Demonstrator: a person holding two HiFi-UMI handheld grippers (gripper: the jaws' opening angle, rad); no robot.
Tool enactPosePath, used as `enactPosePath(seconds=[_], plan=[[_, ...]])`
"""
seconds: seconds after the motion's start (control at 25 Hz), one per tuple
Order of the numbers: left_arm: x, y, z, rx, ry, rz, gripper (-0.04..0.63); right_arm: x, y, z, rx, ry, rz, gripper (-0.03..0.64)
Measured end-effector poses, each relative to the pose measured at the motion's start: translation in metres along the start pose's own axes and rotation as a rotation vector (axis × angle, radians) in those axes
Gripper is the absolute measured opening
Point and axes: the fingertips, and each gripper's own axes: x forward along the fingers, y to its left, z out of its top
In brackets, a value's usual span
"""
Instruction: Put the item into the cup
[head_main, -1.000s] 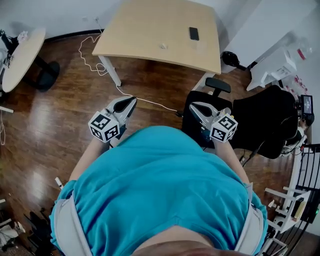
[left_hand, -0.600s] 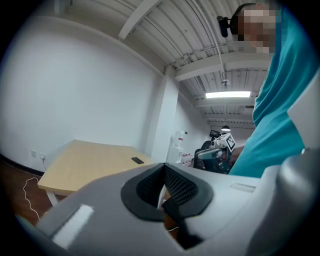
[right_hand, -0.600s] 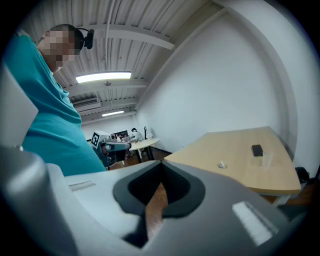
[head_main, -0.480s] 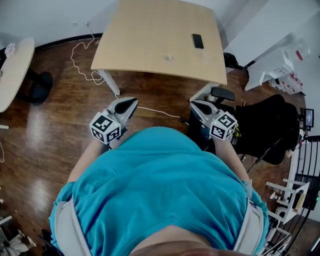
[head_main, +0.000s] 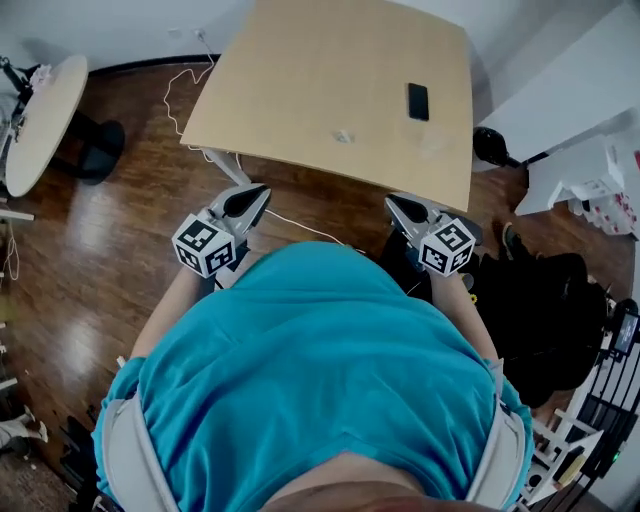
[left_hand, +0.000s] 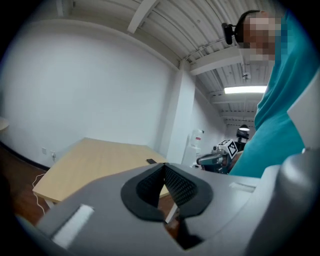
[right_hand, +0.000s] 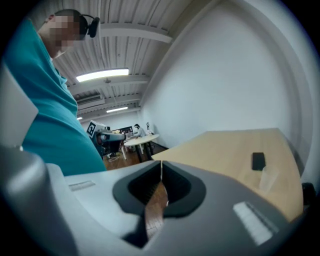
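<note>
Cup (right_hand: 267, 178) looks faint, item (head_main: 343, 136) too small to identify.

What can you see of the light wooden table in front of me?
The table has a pale, wood-look rectangular top with rounded corners, level, on white legs standing on a dark wooden floor. On it a flat black phone-like slab lies toward the far right, a clear cup stands near it, and a small pale item sits near the front edge. A white cable trails on the floor by its left side.
</note>
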Motion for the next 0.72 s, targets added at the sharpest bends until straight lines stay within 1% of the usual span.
enactPosePath(seconds=[0.12, 0.24, 0.32, 0.48, 0.72], plan=[[0.032, 0.007, 0.011, -0.047, -0.009, 0.057, 0.003, 0.019, -0.040, 0.008, -0.059, 0.038, 0.080, 0.008], [0.066, 0.012, 0.017, -0.053, -0.008, 0.087, 0.003, 0.042, -0.076, 0.013, -0.105, 0.070, 0.132, 0.018], [0.085, 0.016, 0.012, -0.053, 0.018, 0.096, 0.003, 0.058, -0.093, 0.007, -0.129, 0.102, 0.151, 0.031], [0.110, 0.027, -0.002, -0.061, 0.074, 0.074, 0.003, 0.089, -0.109, -0.006, -0.165, 0.164, 0.162, 0.055], [0.136, 0.066, -0.029, -0.083, 0.140, -0.001, 0.003, 0.146, -0.122, -0.025, -0.182, 0.264, 0.116, 0.083]])
